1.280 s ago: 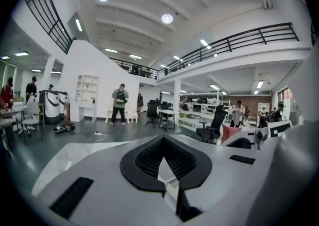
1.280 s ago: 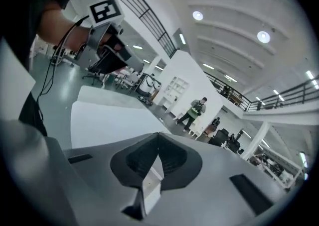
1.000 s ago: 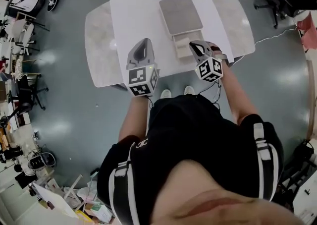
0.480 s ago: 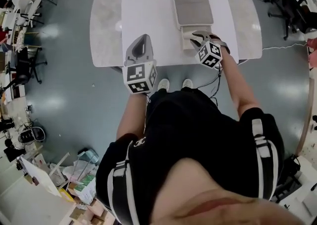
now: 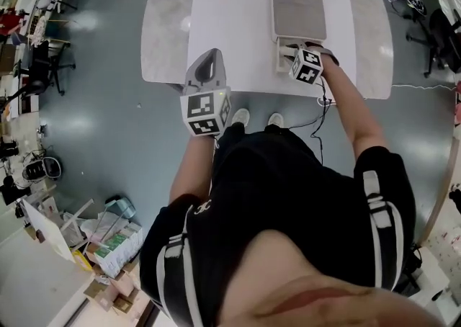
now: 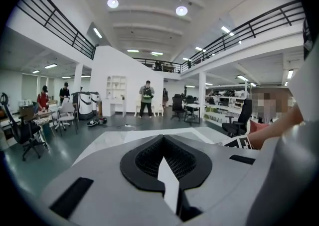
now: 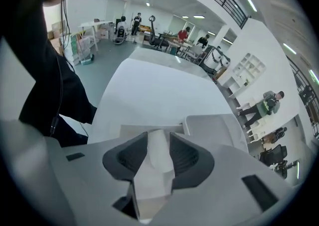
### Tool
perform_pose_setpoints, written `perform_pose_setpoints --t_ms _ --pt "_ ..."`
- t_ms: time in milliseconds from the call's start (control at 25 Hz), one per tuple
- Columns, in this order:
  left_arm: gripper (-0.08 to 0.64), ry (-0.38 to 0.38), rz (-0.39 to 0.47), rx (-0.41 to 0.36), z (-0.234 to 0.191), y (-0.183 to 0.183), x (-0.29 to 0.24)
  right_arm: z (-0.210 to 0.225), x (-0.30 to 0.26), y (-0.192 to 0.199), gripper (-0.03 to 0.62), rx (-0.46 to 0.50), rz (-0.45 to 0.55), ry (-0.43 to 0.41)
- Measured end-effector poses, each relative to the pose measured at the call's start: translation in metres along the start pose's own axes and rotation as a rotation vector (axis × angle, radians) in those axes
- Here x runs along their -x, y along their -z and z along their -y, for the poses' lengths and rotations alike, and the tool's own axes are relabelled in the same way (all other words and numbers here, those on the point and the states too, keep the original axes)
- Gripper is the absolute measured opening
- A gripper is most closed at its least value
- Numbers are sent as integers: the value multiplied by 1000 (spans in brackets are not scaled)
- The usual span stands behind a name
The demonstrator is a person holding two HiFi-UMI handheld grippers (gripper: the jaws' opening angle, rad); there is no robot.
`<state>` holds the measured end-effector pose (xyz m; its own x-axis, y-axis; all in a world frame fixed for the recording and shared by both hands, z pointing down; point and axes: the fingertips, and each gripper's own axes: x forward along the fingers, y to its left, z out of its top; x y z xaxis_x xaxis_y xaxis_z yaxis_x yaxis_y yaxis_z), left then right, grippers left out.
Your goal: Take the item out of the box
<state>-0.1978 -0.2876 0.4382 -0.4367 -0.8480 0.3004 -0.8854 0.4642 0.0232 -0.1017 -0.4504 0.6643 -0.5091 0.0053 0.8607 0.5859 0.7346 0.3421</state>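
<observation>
Box (image 5: pixel 298 9) tray (image 5: pixel 283 57) half hidden behind right tongs (image 7: pixel 158 140), jaws opening around it.

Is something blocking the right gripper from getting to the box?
Nothing visible does. The right gripper is right at the box, by its slid-out tray. Its jaws are opening, with the tray's edge showing between them.

light: bright, ceiling lamps (image 6: pixel 112 3) | glare: floor (image 5: pixel 108 124) | edges: fisheye-bent, dark corners

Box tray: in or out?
Out: the tray projects from the near end of the box, toward the person.
</observation>
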Motion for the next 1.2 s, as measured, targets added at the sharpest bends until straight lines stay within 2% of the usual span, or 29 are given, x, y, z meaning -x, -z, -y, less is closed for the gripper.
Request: perform_pose_setpoints --t_ms 440,760,920,1040,1200 --pt "12 -78 -9 4 -18 4 11 -2 -36 11 132 40 -93 -79" --pt "12 -99 -6 12 -38 7 15 -4 -62 8 133 41 -147 -78" --pt "12 -84 -9 10 -31 4 6 -9 -63 19 126 26 -179 -129" --pt "12 -69 -4 3 -32 0 3 -8 -55 17 124 -7 -166 -136" --pt "12 -46 3 3 -37 -3 0 0 -37 -2 124 -83 -98 -106"
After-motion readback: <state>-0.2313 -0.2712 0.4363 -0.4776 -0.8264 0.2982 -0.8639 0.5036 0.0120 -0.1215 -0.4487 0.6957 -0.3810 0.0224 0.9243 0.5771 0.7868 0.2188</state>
